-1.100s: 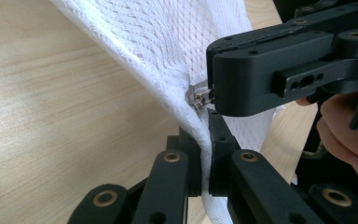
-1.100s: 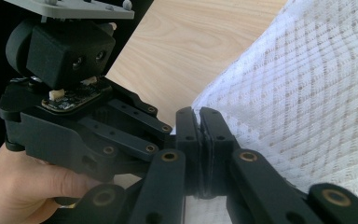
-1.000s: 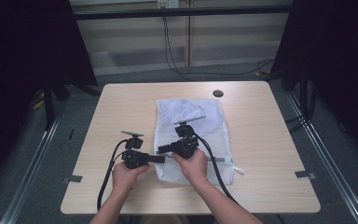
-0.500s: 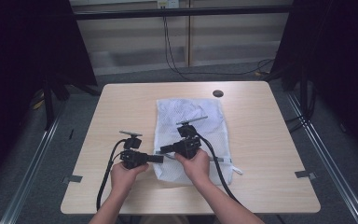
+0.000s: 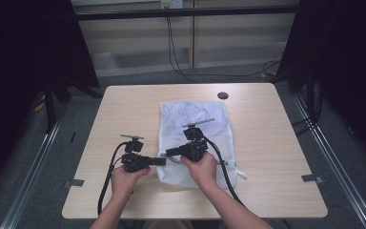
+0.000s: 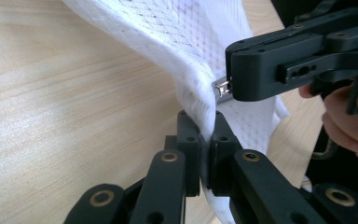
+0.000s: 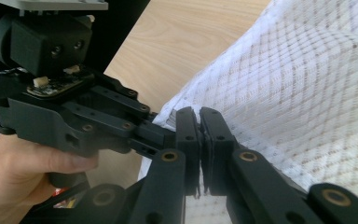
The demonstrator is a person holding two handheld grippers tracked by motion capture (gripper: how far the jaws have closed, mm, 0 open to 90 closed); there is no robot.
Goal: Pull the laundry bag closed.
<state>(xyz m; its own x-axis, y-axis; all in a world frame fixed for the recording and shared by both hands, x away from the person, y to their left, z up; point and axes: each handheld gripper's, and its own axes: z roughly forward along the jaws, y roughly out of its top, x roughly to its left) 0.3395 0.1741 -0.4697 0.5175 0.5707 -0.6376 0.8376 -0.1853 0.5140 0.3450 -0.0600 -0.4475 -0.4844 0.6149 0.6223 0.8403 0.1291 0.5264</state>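
A white mesh bag (image 5: 195, 119) lies flat on the wooden table (image 5: 276, 143), its near end lifted between the two grippers. My left gripper (image 5: 163, 161) points right and is shut on the bag's near-left edge; in the left gripper view the mesh (image 6: 168, 37) is pinched between its jaws (image 6: 207, 123). My right gripper (image 5: 167, 152) points left, tip to tip with it, shut on the small metal zipper pull (image 6: 221, 87). In the right gripper view its jaws (image 7: 200, 114) are pressed together against the mesh (image 7: 307, 93), with the left gripper (image 7: 165, 135) right beside them.
A round cable hole (image 5: 222, 95) sits at the table's far edge. A white strip of the bag (image 5: 236, 171) trails off to the near right. Both grippers' black cables (image 5: 106, 183) run back over the near edge. Dark curtains stand on both sides.
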